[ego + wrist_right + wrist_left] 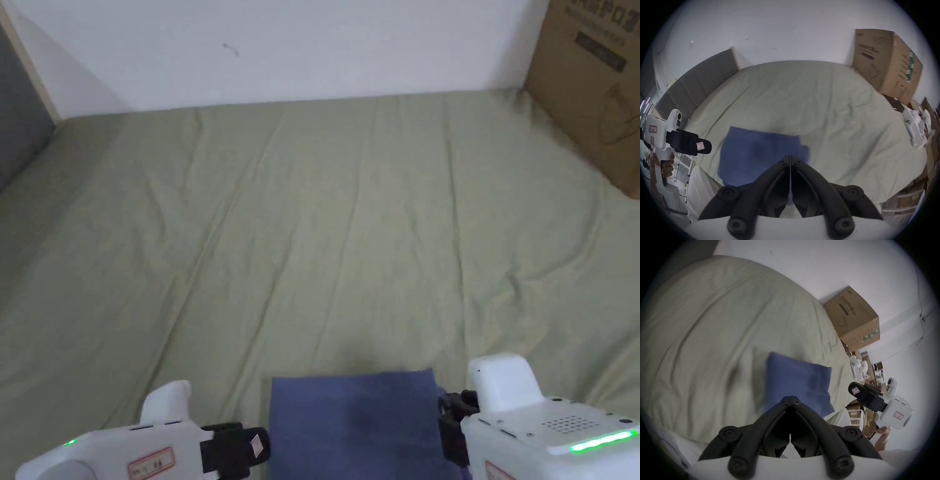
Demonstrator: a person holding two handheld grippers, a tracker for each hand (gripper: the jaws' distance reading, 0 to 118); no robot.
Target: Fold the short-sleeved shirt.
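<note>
Your blue shirt [353,424] lies folded into flat rectangle at near edge of bed [325,225], on green sheet. Your left gripper [790,397] hangs just left of shirt, jaws together, holding nothing. Your right gripper [790,156] just right of it, jaws together, empty. Cardboard box [590,87] at bed's far right.

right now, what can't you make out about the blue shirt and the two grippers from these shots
- Blue shirt, head view: near part cut off by the bottom edge, so its full folded shape can't be judged.
- Blue shirt, right gripper view: near edge hidden behind the right gripper.
- Blue shirt, left gripper view: motion blur smears the edges; the left gripper covers part.
- Sleeves and collar: not distinguishable.
- Cardboard box: print blurred.
</note>
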